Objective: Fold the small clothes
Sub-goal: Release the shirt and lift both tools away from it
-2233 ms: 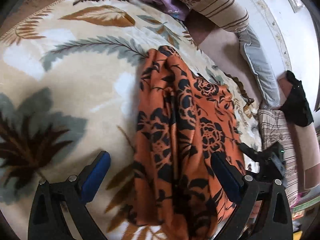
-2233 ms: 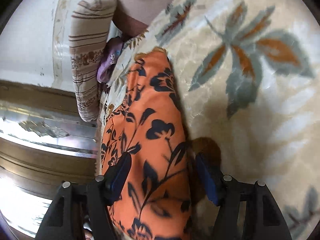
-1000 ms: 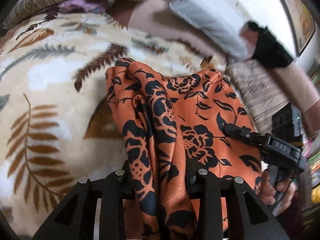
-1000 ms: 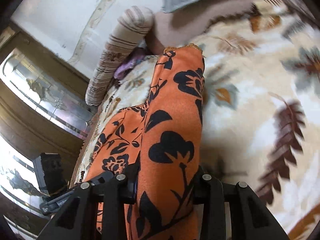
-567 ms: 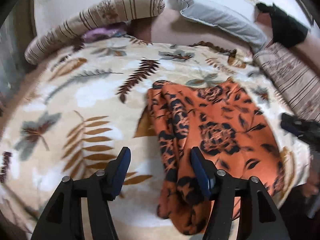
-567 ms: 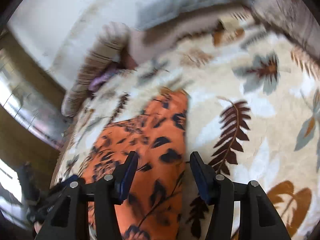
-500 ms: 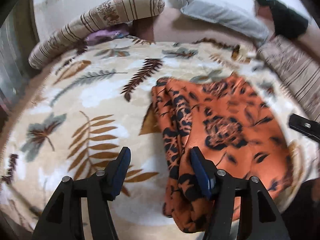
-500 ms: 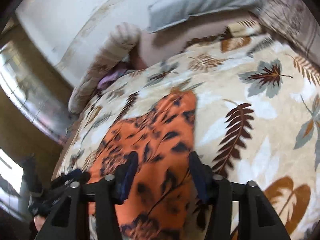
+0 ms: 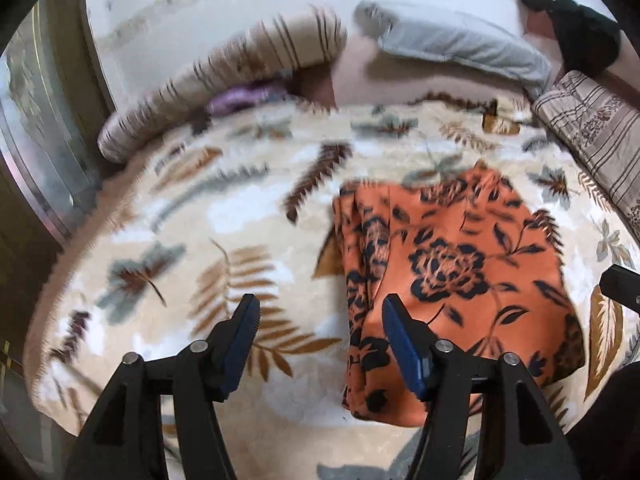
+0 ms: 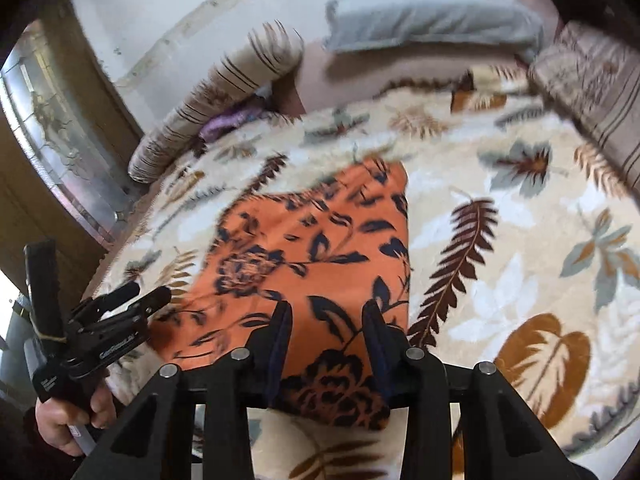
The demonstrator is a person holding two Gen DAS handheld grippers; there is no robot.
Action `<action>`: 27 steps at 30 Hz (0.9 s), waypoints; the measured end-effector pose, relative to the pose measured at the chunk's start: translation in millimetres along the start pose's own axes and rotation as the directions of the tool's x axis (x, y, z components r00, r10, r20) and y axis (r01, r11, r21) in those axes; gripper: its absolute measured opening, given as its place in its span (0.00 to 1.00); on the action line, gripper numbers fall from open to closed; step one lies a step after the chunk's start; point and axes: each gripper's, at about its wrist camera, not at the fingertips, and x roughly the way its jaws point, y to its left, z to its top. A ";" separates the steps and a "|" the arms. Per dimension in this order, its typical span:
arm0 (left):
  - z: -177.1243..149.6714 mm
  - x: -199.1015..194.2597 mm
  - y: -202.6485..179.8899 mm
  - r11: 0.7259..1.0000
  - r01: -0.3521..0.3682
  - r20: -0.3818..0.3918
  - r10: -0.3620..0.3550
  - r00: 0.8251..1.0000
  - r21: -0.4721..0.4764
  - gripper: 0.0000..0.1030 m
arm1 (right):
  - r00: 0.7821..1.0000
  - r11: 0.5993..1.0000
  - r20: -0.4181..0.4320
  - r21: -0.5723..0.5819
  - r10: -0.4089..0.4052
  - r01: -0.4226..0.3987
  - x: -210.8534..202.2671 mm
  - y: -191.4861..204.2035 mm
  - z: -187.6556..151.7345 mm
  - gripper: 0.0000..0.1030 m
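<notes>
An orange garment with black flower print (image 9: 452, 264) lies folded flat on the leaf-patterned blanket (image 9: 208, 216). It also shows in the right wrist view (image 10: 304, 256). My left gripper (image 9: 318, 330) is open and empty, raised above the garment's left edge. My right gripper (image 10: 326, 330) is open and empty, raised above the garment's near right part. The left gripper also shows at the lower left of the right wrist view (image 10: 136, 298), held in a hand.
A striped bolster (image 9: 224, 80) and a grey pillow (image 9: 460, 46) lie at the far edge of the bed. A striped cushion (image 9: 596, 136) lies at the right. A purple cloth (image 9: 244, 94) sits under the bolster. A mirrored cabinet (image 10: 60, 136) stands left.
Both grippers closed on the garment, lifted and folded it, then let go. Since half a second ago they have stayed open and pulled back a little higher over the flat garment.
</notes>
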 end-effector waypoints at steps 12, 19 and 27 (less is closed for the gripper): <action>10.1 -89.7 2.8 0.997 -0.059 0.156 0.066 0.986 -0.052 0.85 | 0.983 0.997 0.177 -0.050 -0.052 0.062 -80.2 46.0 1.0 0.56; 8.4 -122.6 -4.1 0.994 -0.097 0.188 0.105 0.976 -0.053 0.92 | 0.980 0.993 0.180 -0.066 -0.082 0.095 -94.8 56.0 -10.4 0.57; 1.0 -150.8 -12.1 0.985 -0.172 0.218 0.175 0.960 -0.035 0.94 | 0.980 0.994 0.179 -0.036 -0.091 0.098 -106.5 61.9 -18.5 0.57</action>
